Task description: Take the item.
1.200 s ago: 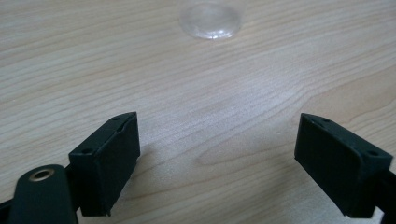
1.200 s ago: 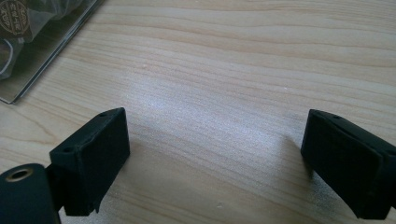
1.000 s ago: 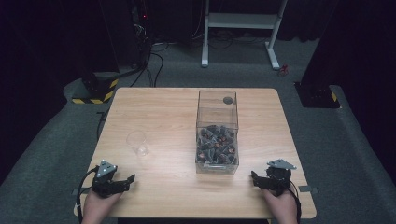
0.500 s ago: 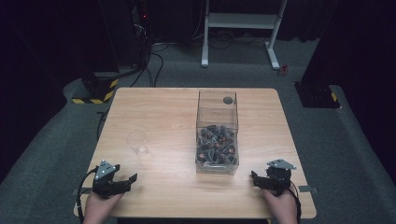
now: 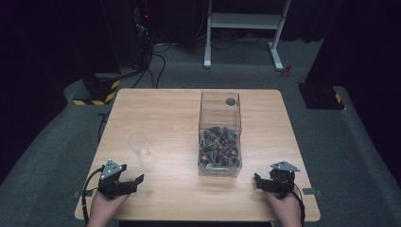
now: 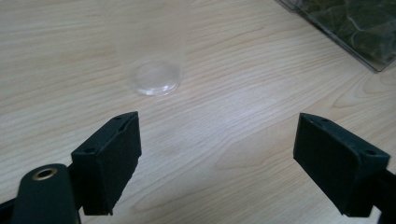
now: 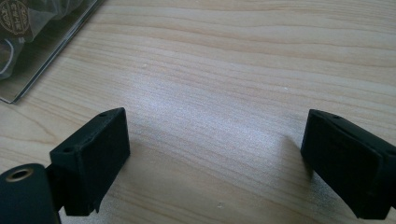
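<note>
A clear plastic cup (image 5: 139,144) stands upright on the wooden table (image 5: 170,118), left of centre. A clear rectangular bin (image 5: 220,135) holds several small dark packets in its near half. My left gripper (image 5: 130,183) rests near the table's front left, open, with nothing between its jaws. In the left gripper view the cup (image 6: 156,70) lies just ahead of the left gripper (image 6: 217,154), and the bin's corner (image 6: 345,28) is at upper right. My right gripper (image 5: 258,182) sits at the front right, open and empty. The bin's edge (image 7: 42,42) lies left of the right gripper (image 7: 215,158).
The table's front edge runs just under both hands. Bare wood lies between the grippers in front of the bin. Beyond the table, a white desk frame (image 5: 246,28), cables and yellow-black striped bases (image 5: 94,92) stand on the grey carpet.
The left gripper has shifted slightly to the right and turned a little toward the cup. The right gripper has not moved.
</note>
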`<state>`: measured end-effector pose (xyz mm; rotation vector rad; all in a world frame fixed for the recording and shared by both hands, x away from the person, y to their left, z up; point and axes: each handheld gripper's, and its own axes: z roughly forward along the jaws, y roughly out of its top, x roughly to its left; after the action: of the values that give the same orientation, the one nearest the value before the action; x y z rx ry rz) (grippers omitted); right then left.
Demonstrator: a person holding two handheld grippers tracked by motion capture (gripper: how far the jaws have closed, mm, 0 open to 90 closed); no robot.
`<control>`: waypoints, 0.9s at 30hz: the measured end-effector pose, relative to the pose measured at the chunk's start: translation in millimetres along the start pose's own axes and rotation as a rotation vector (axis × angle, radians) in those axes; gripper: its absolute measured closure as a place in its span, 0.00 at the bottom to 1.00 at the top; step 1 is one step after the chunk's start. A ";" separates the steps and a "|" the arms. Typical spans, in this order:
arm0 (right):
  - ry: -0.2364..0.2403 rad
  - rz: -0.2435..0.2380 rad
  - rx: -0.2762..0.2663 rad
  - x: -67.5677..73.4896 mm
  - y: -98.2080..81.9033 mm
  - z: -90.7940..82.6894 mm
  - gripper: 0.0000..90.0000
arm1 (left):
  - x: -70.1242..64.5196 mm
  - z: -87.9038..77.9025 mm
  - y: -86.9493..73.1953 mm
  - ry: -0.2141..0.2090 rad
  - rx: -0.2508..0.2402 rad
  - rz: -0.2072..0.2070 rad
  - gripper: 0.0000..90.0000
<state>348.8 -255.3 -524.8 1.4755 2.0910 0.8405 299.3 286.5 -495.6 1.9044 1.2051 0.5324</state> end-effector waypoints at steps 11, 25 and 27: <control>0.009 -0.011 0.003 -1.0 0.7 0.4 0.09 | -13.0 2.2 14.6 -0.035 -0.037 0.002 0.17; 0.017 -0.019 0.004 -1.0 0.7 0.3 0.09 | -25.6 3.1 34.0 -0.049 -0.073 0.029 0.18; 0.017 -0.022 0.003 -1.2 0.6 0.4 0.09 | -26.7 3.2 36.0 -0.052 -0.077 0.028 0.18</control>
<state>349.8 -256.2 -524.7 1.4485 2.1183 0.8447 309.1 253.5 -466.7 1.8611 1.1109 0.5337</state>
